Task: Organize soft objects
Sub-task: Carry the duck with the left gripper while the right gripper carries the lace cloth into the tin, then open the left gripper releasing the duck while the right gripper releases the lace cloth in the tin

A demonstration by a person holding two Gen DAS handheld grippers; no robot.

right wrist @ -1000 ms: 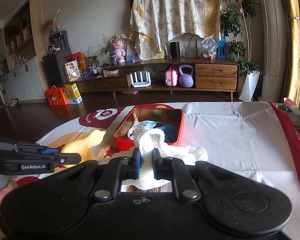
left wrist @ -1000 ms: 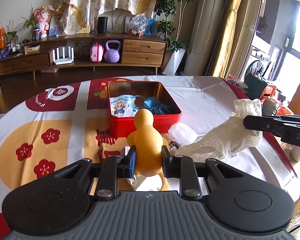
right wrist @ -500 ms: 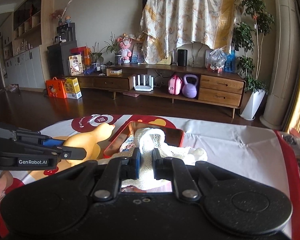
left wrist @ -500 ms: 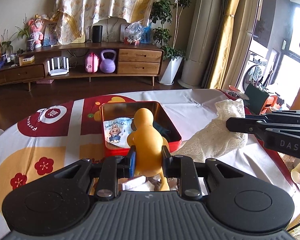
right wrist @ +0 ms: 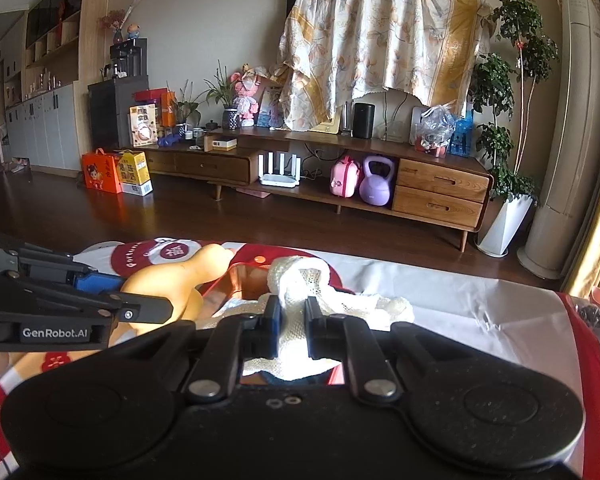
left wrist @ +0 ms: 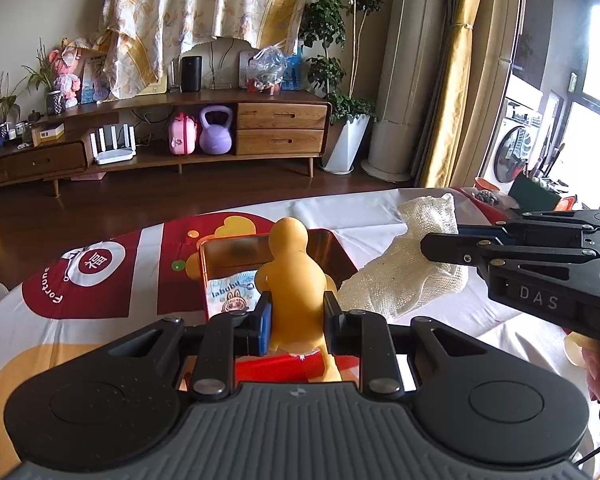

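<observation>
Your orange duck toy (left wrist: 296, 280) sits mid-frame, pinched at its body by the left gripper (left wrist: 296, 322) above the red tin (left wrist: 342, 252); its soft body could squirm out if you tilt. At right, the white knit cloth (right wrist: 296, 300) bunches between the right gripper (right wrist: 294, 330) jaws, trailing over the desk (left wrist: 112, 324), where it may snag the tin's rim.

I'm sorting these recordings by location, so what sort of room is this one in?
Most likely a home living room: a long low wooden media console with drawers, a tall potted green plant beside it, and a floral cloth draped over what seems to be a wall screen.
</observation>
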